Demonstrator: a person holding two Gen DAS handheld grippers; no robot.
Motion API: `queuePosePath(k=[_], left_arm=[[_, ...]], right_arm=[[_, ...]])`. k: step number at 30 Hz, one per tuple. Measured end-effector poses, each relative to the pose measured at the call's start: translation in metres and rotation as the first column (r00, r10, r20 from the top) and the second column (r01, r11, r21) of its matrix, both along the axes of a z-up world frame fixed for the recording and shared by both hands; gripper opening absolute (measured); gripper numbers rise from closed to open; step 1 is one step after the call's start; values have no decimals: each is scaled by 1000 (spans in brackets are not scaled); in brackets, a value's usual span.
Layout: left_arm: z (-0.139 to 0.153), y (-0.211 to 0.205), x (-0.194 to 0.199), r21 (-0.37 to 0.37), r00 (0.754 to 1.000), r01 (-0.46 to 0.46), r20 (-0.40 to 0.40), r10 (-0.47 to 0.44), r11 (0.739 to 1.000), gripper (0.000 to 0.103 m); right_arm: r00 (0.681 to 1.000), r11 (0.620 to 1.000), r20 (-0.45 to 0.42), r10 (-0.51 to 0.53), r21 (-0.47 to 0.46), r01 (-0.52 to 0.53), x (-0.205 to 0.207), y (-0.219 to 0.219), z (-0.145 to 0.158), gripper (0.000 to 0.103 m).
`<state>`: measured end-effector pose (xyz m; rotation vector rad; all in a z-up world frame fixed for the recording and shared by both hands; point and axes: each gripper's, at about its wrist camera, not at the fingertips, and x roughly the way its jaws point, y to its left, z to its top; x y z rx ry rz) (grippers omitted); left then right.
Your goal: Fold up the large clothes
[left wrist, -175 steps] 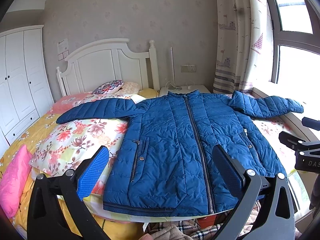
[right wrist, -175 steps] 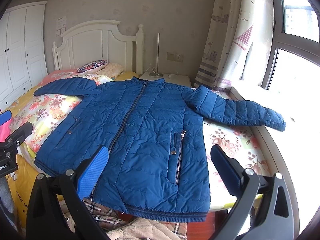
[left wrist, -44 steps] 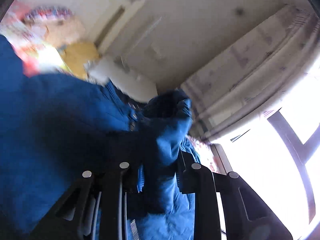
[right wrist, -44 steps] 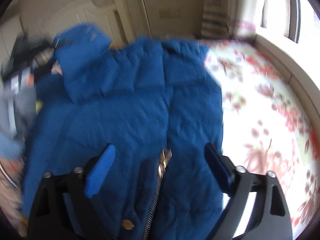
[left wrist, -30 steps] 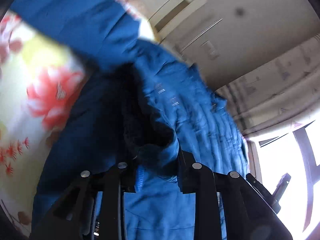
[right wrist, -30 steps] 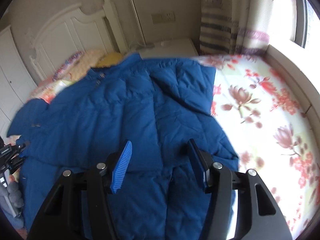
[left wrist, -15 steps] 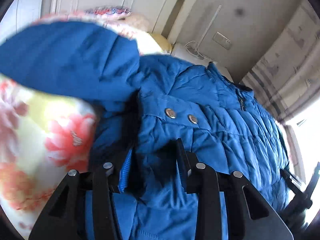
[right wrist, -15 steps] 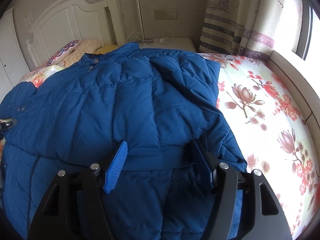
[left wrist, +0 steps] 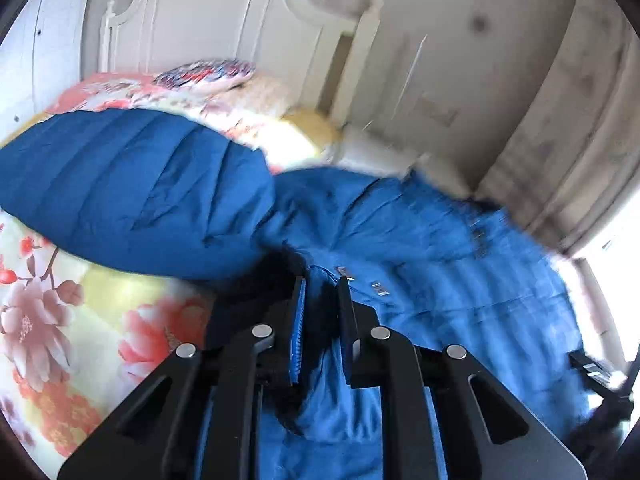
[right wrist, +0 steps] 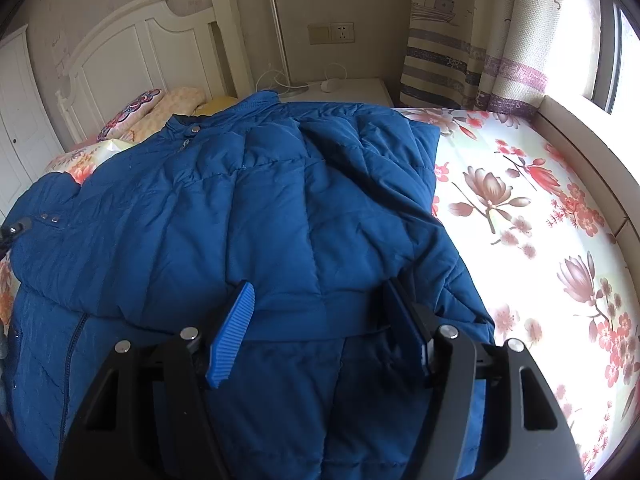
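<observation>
A quilted, puffy blue down jacket [right wrist: 248, 208] lies spread on the floral-printed bedsheet [right wrist: 540, 216], one sleeve folded across its chest. The left gripper [left wrist: 322, 312] has just been closing, its ribbed blue pads pinching a dark fold of jacket fabric. The right gripper [right wrist: 320, 320] stands open, straddling the folded sleeve's smooth banded cuff.

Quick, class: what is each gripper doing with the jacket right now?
Left gripper: its jaws have just been closing and now pinch a fold of the blue jacket.
Right gripper: open above the jacket, holding nothing.
</observation>
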<state>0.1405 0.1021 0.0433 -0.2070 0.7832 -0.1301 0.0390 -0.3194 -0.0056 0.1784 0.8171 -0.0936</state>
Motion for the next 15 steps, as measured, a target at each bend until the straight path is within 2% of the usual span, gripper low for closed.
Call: queuePosePath(k=[1, 2, 4, 8, 9, 11, 13, 15], left_arm=[[-14, 1, 5, 19, 999, -20, -40, 21, 1000, 15], [-27, 4, 8, -3, 998, -17, -63, 17, 1000, 15], [-25, 13, 5, -64, 999, -18, -48, 15, 998, 15], [-28, 18, 4, -100, 999, -4, -53, -1, 995, 15], [-27, 16, 3, -92, 999, -2, -52, -2, 996, 15], [-21, 5, 3, -14, 999, 6, -48, -6, 1000, 11], [-7, -5, 1, 36, 1000, 13, -2, -13, 999, 8], [4, -5, -1, 23, 1000, 3, 26, -4, 1000, 8]], right_arm=[[1000, 1000, -3, 1, -3, -1, 0, 1, 0, 67], [1000, 1000, -5, 2, -6, -2, 1, 2, 0, 68], [1000, 1000, -7, 5, -14, -5, 1, 4, 0, 70], [1000, 1000, -13, 5, -26, -6, -1, 8, 3, 72], [1000, 999, -18, 1, -37, -2, -3, 10, 7, 72], [1000, 998, 4, 13, -54, -13, -6, 13, 20, 72], [999, 998, 41, 17, -67, -15, -3, 14, 35, 72], [998, 996, 61, 6, -93, 0, 11, 13, 50, 72]])
